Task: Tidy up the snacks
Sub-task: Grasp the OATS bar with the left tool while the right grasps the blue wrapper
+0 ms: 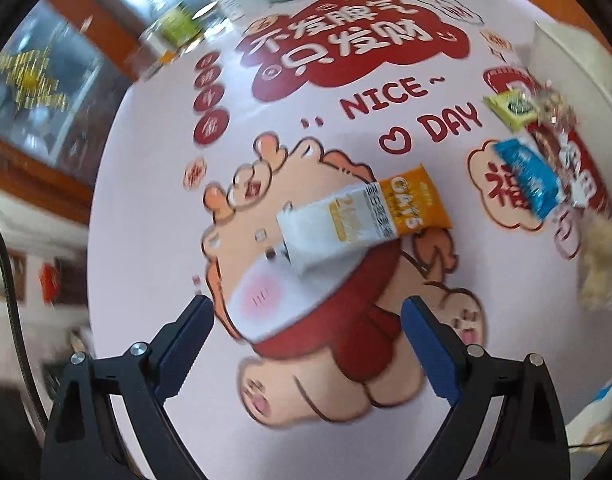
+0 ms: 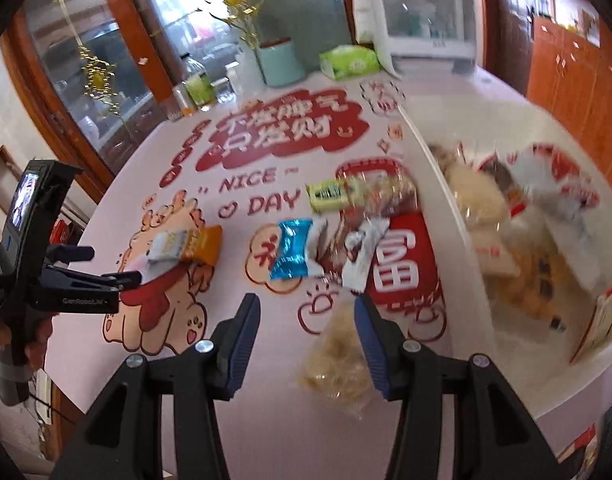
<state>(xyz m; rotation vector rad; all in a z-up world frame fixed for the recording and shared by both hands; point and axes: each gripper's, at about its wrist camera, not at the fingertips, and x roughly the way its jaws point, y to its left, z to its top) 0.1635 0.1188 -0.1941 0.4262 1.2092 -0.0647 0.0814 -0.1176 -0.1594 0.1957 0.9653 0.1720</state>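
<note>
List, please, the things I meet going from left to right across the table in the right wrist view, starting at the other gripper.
left gripper → orange oats packet → blue packet → white-and-silver wrapper → white bin with snacks inside.

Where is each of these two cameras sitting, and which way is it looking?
Left wrist: on the left gripper, looking steeply down at the orange oats packet; only its own open fingers show.
Right wrist: on the right gripper, looking down across the table toward the white bin; its open fingers show, plus the left gripper in a hand.
Shared: the oats packet, blue packet.
</note>
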